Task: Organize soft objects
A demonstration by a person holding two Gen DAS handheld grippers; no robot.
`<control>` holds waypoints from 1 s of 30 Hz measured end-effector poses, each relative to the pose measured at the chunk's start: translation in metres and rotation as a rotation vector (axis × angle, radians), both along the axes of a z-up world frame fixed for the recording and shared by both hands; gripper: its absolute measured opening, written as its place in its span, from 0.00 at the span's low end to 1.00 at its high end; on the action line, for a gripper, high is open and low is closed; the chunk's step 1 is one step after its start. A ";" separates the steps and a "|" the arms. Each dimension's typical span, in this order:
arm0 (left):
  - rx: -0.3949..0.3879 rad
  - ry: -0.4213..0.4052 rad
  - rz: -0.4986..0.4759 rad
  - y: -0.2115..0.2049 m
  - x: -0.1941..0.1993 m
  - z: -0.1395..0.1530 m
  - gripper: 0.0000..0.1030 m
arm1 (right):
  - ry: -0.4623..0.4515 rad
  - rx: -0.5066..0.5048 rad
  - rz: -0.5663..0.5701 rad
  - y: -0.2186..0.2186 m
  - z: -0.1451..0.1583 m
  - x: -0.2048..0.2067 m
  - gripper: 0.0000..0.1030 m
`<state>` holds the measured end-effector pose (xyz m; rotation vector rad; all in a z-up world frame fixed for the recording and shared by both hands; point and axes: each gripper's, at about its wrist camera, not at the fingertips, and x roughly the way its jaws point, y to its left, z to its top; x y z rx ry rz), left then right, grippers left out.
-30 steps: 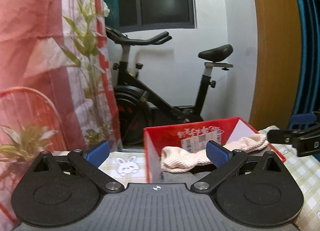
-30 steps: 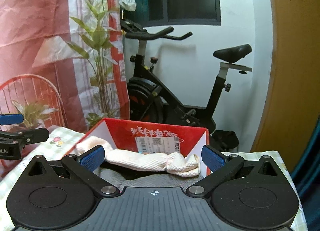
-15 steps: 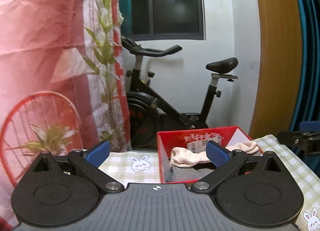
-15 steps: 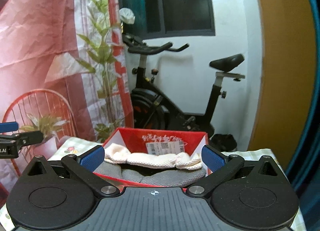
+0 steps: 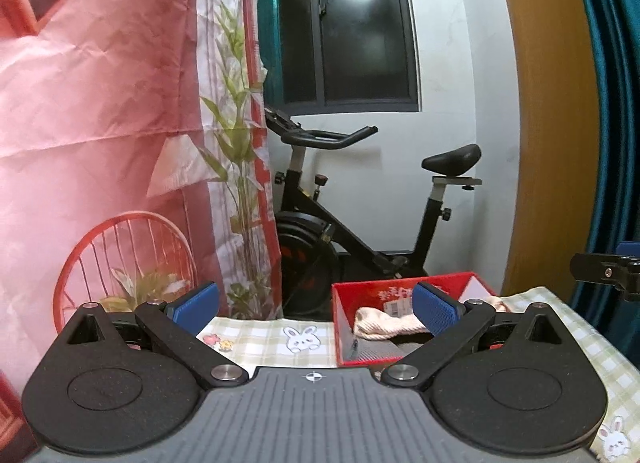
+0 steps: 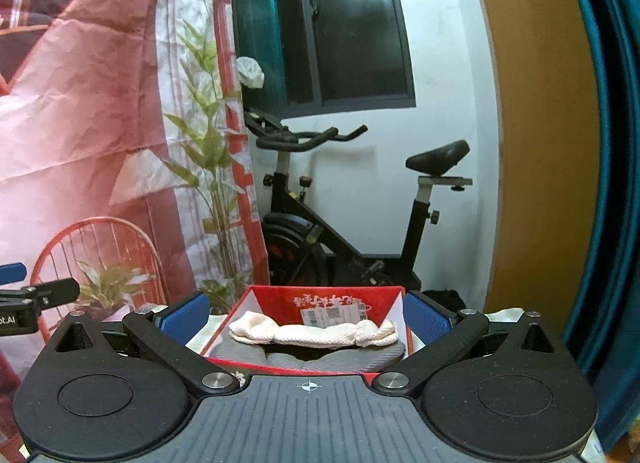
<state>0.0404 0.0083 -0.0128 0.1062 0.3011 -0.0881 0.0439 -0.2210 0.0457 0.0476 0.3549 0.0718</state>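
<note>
Both the left hand-held gripper (image 5: 316, 309) and the right hand-held gripper (image 6: 306, 317) hang released, grasping nothing. Ahead, the cream sock (image 6: 316, 333) lies across the red box (image 6: 256, 303) on grey cloth (image 6: 320, 359), its long axis running left-right on the checked surface (image 5: 256, 337).

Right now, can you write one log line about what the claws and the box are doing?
left claw: open, holding nothing | right claw: open, holding nothing | red box: on checked tablecloth | cream cloth: in box, on grey cloth

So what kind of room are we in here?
Probably a room at home: a black exercise bike under a dark window, and a checked bunny-print tablecloth holding a red cardboard box of soft cloths.
</note>
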 end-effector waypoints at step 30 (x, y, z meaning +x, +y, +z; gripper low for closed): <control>-0.031 0.001 -0.005 0.001 -0.028 -0.001 1.00 | 0.002 -0.019 0.029 0.009 0.002 -0.033 1.00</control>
